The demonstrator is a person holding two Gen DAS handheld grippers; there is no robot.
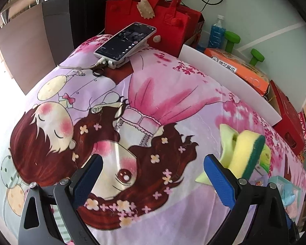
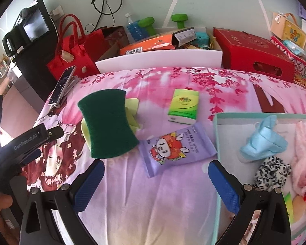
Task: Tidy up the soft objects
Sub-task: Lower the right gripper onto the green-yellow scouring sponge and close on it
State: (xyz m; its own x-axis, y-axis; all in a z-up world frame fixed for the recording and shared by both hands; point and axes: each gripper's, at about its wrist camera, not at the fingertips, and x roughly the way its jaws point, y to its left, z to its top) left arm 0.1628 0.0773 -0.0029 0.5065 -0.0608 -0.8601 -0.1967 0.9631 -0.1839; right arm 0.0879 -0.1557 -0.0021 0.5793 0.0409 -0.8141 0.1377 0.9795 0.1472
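Right wrist view shows the scouring sponge (image 2: 107, 122) left of the teal tray (image 2: 261, 116) holding gathered soft items, both grippers' fingers (image 2: 89, 185) spread and empty, likely awaiting pickup.

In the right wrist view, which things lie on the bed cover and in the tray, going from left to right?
phone → green sponge → purple wipes pack → teal tray with blue face mask → pink cloth.
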